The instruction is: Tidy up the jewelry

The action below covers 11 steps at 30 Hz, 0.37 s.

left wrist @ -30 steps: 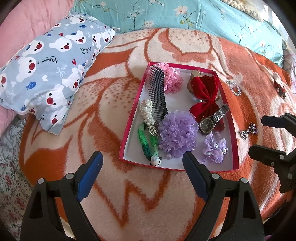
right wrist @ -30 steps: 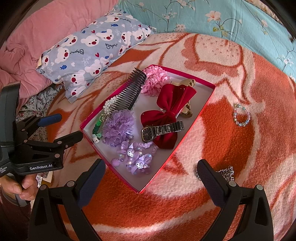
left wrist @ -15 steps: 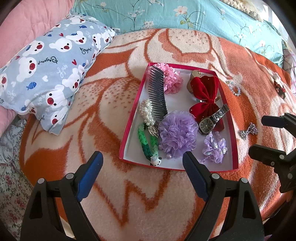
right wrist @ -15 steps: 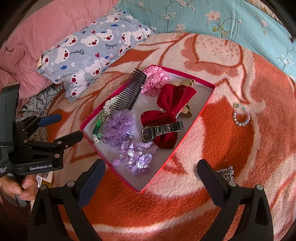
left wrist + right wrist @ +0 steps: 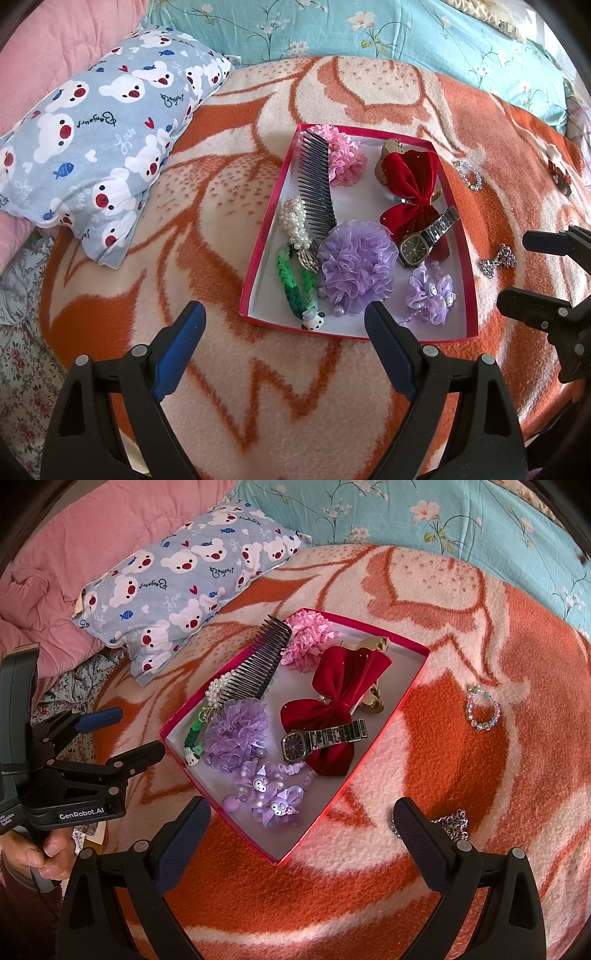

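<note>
Red tray (image 5: 469,258) w/ watch (image 5: 415,248), bow (image 5: 410,184), comb (image 5: 316,181), beaded bracelet (image 5: 482,709) & chain (image 5: 452,825) outside on blanket

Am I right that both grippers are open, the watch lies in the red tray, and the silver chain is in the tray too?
Not quite. The silver chain lies outside the red tray on the blanket, as the right wrist view shows. The watch is in the tray, and the left gripper and right gripper are open.
</note>
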Tool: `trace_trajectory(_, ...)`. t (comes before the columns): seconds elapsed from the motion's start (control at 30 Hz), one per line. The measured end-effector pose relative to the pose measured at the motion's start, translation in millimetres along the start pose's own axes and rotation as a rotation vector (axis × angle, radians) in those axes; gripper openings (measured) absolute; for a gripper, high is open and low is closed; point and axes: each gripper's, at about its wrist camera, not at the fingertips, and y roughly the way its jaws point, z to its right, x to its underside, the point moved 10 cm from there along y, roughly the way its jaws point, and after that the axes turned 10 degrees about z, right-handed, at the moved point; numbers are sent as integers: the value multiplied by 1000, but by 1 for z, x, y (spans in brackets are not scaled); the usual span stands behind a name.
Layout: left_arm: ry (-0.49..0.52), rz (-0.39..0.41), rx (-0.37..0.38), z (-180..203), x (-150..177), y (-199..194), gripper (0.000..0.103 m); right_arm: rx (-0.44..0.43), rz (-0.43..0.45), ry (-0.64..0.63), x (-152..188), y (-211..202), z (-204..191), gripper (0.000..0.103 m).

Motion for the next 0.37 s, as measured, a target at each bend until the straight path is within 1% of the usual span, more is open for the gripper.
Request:
trace_trajectory(0.23, -26, -5, 8, -2, 0, 4, 89, 3, 10, 21, 2, 4, 6, 100)
trace_trajectory(0.37, -60, -27, 30, 0, 2, 15, 89, 22, 21, 69, 9, 7, 25, 100)
